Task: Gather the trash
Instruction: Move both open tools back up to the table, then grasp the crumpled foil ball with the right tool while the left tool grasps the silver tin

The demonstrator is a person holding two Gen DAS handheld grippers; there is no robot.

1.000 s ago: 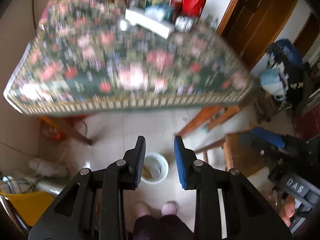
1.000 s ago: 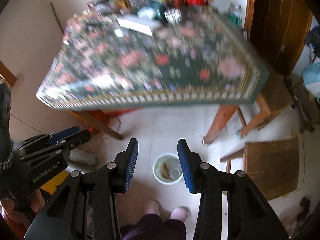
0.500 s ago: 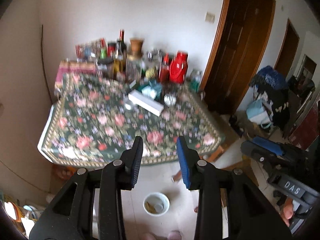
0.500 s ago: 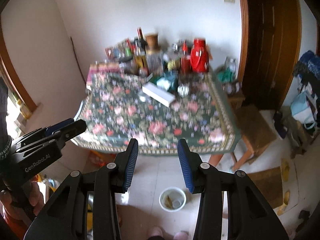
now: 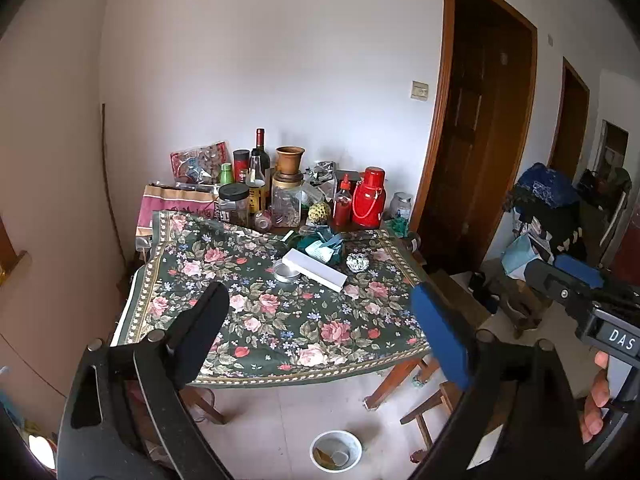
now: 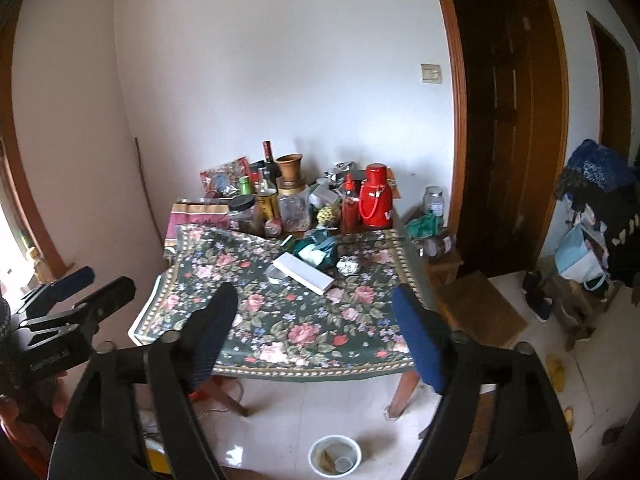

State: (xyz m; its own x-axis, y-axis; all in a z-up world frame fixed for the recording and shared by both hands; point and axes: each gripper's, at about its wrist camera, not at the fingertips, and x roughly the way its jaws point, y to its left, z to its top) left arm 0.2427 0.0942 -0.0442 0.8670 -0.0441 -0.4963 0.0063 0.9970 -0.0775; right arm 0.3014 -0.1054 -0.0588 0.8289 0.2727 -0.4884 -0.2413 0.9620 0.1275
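1. View had swung up off the floor since a second before: both cameras now took in the table (image 5: 280,376) under its floral cloth (image 5: 280,320), set against the white wall, instead of looking down past its near edge. Judged: search for the next piece of trash was beginning, nothing yet approached.
2. White bucket (image 5: 336,450) with scraps in it sat on the floor tiles in front of the table; a moment earlier it lay between the fingers in both views, now low at the frame edge.
3. Left gripper (image 5: 320,340) and right gripper (image 6: 316,336): jaws were opening, already spread wide, nothing between them. Earlier they stood much narrower.
4. Likely trash on the cloth: crumpled foil-like wad (image 5: 357,262), teal wrapper heap (image 5: 324,246), round tin lid (image 5: 286,271) touching a long white box (image 5: 314,269).
5. Hard to tell: bucket contents; which jars and bottles (image 5: 260,184) at the back are rubbish; the floor under the table was mostly masked by the gripper bodies.
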